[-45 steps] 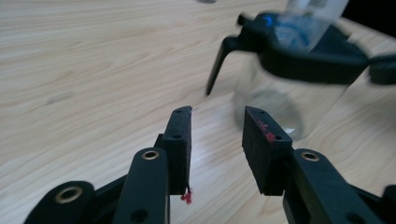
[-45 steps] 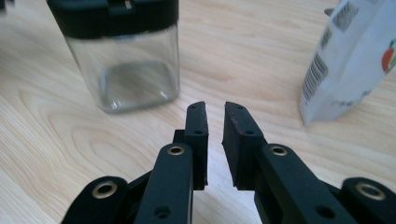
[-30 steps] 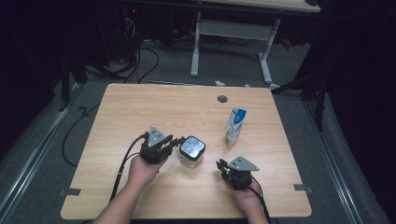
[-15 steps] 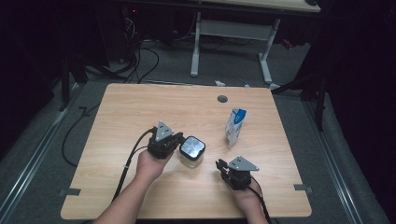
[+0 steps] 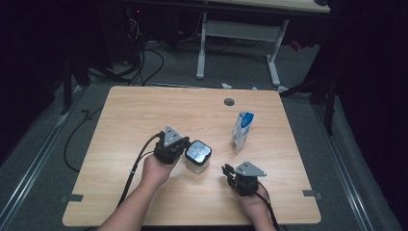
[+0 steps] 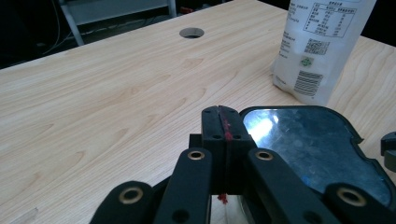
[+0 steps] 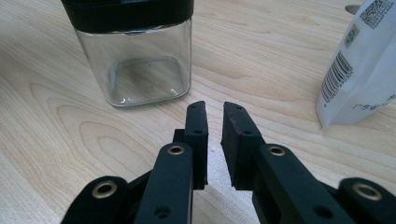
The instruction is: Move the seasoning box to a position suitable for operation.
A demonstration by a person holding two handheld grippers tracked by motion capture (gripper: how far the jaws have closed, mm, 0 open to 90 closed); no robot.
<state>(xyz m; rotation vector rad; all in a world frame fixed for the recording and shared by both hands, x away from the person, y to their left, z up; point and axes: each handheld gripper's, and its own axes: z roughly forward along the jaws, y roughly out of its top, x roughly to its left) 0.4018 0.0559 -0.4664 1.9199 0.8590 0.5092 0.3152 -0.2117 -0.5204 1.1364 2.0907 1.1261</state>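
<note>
A clear square glass jar [image 5: 197,155] with a black lid stands on the wooden table [image 5: 134,115], near its middle. My left gripper [image 5: 184,145] sits just left of the jar, jaws pressed together with nothing between them. In the left gripper view the shut jaws [image 6: 222,122] end beside the jar's shiny lid [image 6: 317,144]. My right gripper [image 5: 227,170] rests on the table at the front right and points at the jar. Its jaws [image 7: 215,114] stand a narrow gap apart, empty, short of the jar [image 7: 135,60]. A white and blue pouch [image 5: 242,131] stands upright to the jar's right.
A round cable hole [image 5: 229,102] lies in the table's far part. A black cable [image 5: 137,168] trails from the left gripper towards the front edge. Beyond the table are a white desk frame [image 5: 240,33] and cables on the floor. The pouch [image 7: 359,74] stands right of the right gripper.
My left gripper has shifted a little to the right, up against the jar, and its jaws have come together. The right gripper, the jar and the pouch have kept their places.
</note>
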